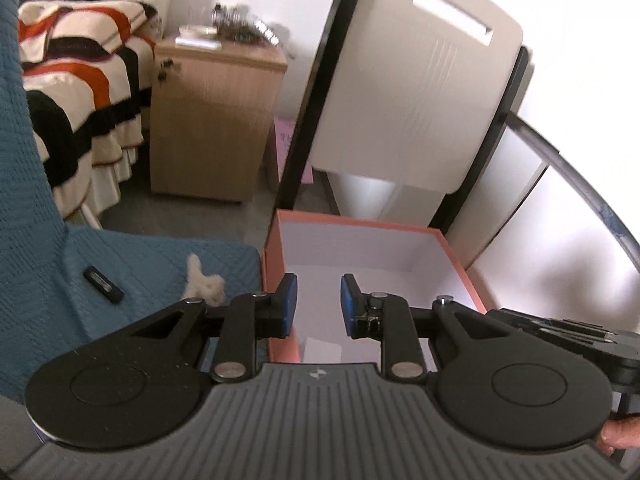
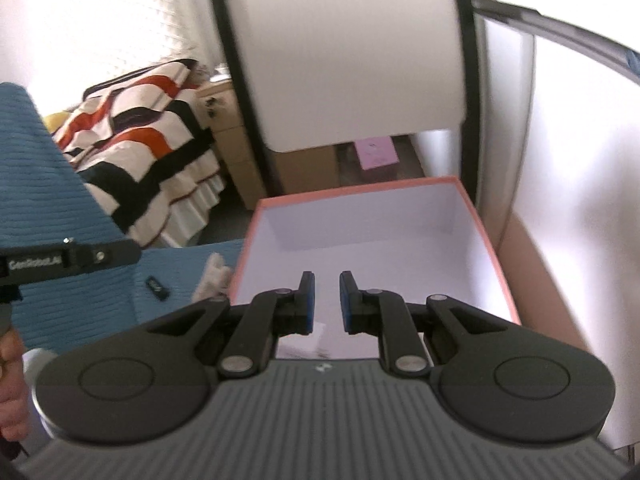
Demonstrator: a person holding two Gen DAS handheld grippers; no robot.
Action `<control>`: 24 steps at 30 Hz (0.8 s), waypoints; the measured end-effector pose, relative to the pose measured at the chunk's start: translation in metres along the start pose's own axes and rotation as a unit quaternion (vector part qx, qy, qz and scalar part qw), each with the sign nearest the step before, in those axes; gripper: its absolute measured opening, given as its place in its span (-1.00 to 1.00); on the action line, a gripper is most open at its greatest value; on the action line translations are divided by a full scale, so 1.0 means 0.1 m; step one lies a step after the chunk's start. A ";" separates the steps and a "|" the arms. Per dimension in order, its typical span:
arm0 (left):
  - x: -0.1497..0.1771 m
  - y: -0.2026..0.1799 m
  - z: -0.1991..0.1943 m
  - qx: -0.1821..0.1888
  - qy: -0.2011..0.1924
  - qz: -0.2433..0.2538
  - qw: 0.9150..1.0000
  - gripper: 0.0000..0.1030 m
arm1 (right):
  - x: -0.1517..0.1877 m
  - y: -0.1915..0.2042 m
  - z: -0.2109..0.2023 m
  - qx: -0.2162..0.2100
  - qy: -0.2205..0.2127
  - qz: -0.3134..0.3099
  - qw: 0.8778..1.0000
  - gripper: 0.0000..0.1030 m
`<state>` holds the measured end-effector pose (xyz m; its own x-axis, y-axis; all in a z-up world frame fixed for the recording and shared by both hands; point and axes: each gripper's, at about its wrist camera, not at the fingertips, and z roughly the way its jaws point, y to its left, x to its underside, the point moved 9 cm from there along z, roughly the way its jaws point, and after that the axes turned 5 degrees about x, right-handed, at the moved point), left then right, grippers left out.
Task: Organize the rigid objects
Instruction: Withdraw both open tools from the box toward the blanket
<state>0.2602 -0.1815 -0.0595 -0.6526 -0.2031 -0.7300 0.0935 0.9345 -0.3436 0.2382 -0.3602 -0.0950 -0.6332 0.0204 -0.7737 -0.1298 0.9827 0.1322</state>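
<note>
An open pink box (image 1: 276,240) with a white inside stands beside a blue quilted seat; it also shows in the right wrist view (image 2: 360,194). A small white card (image 2: 304,346) lies on its floor. A small black stick-shaped device (image 1: 103,284) and a cream fluffy object (image 1: 204,282) lie on the seat, also seen in the right wrist view as the device (image 2: 157,288) and the fluffy object (image 2: 214,274). My left gripper (image 1: 319,304) is open and empty above the box's near left part. My right gripper (image 2: 326,300) is open and empty above the box's near side.
The blue seat (image 1: 60,240) is left of the box. A tilted white panel with black edges (image 1: 400,80) stands behind the box. A wooden bedside cabinet (image 1: 212,120) and a striped bed (image 1: 80,80) lie beyond. A purple box (image 2: 378,154) sits on the floor.
</note>
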 end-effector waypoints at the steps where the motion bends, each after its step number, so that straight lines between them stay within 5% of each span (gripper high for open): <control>1: -0.02 0.02 -0.06 0.001 -0.004 0.000 1.000 -0.46 | -0.01 0.06 -0.03 -0.002 -0.002 -0.004 1.000 -0.69; 11: 0.00 0.23 -0.54 0.004 -0.022 0.010 1.000 -0.46 | 0.05 0.64 -0.20 -0.018 -0.016 -0.020 1.000 -0.69; 24: 0.27 0.84 -0.65 0.002 -0.025 -0.004 1.000 -0.46 | 0.41 1.30 -0.09 -0.028 -0.006 -0.047 0.999 -0.69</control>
<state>0.2010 -0.0894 -0.0699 -0.6143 -0.2250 -0.7563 0.0913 0.9318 -0.3514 0.1891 -0.2331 -0.1039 -0.6079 -0.0689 -0.7910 -0.2301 0.9688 0.0924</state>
